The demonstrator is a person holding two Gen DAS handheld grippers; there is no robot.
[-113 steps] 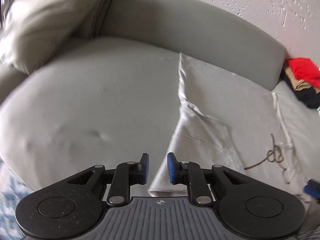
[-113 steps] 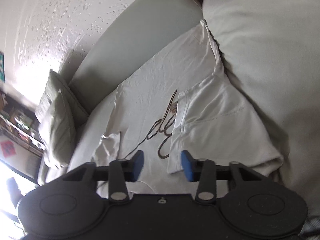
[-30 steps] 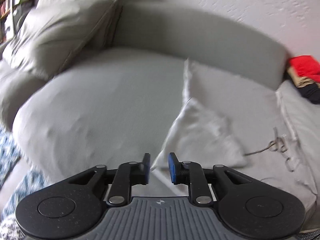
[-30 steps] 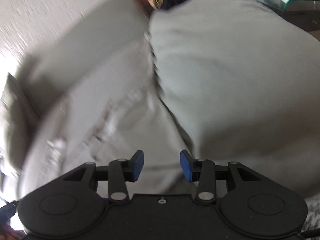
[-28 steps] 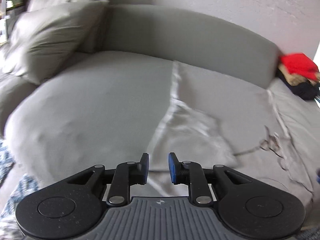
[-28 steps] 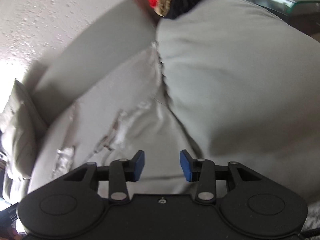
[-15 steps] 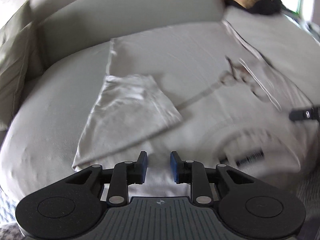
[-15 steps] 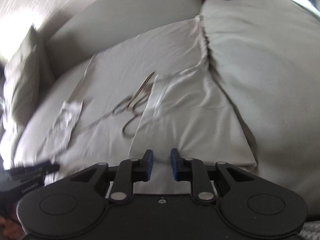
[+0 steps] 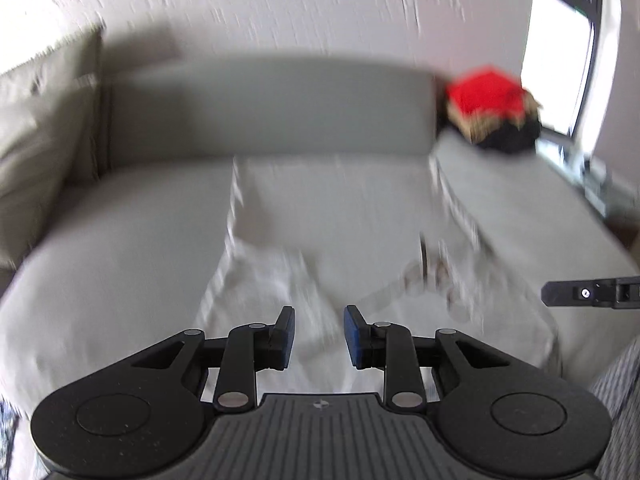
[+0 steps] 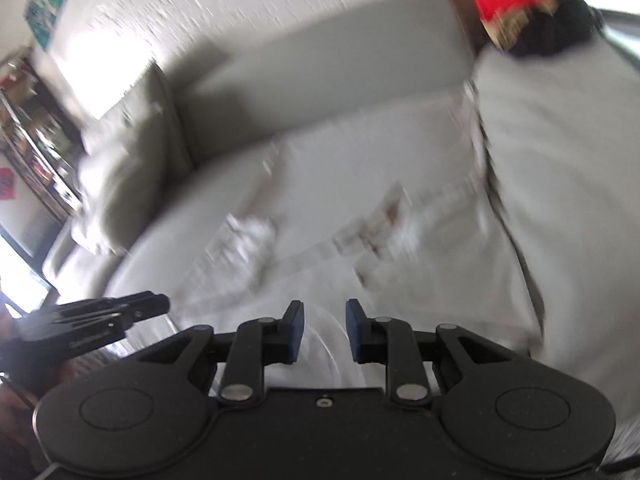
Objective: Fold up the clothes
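A pillow (image 9: 44, 128) leans at nine o'clock in the left wrist view, on a grey sofa (image 9: 272, 112). A pale shirt (image 9: 332, 216) lies flat on the seat, its long axis running from the near edge at six o'clock up toward the backrest at twelve. Its left sleeve (image 9: 256, 292) is folded inward over the body, and a dark script print (image 9: 424, 276) shows at about three o'clock of centre. The left gripper (image 9: 319, 336) hovers over the shirt's near end with its blue-padded fingers (image 9: 286, 334) spread and nothing visibly between them; the cloth lies straight ahead and below, at twelve o'clock from the tips. The right gripper (image 10: 325, 330) is likewise parted and holds nothing, and it too sits over the near end, so neither hand looks clearly nearer. The coming move probably turns on taking that near end at two points and carrying it toward twelve o'clock along the long axis. A stack of clothes (image 9: 490, 110), red on top, rests at two o'clock on the sofa arm. Both views are blurred, so seams and edges are hard to place. The left view shows the window (image 9: 560, 52) and the right gripper's tip at three o'clock; the right view shows shelves (image 10: 36, 136) at nine o'clock and the left gripper at eight o'clock.
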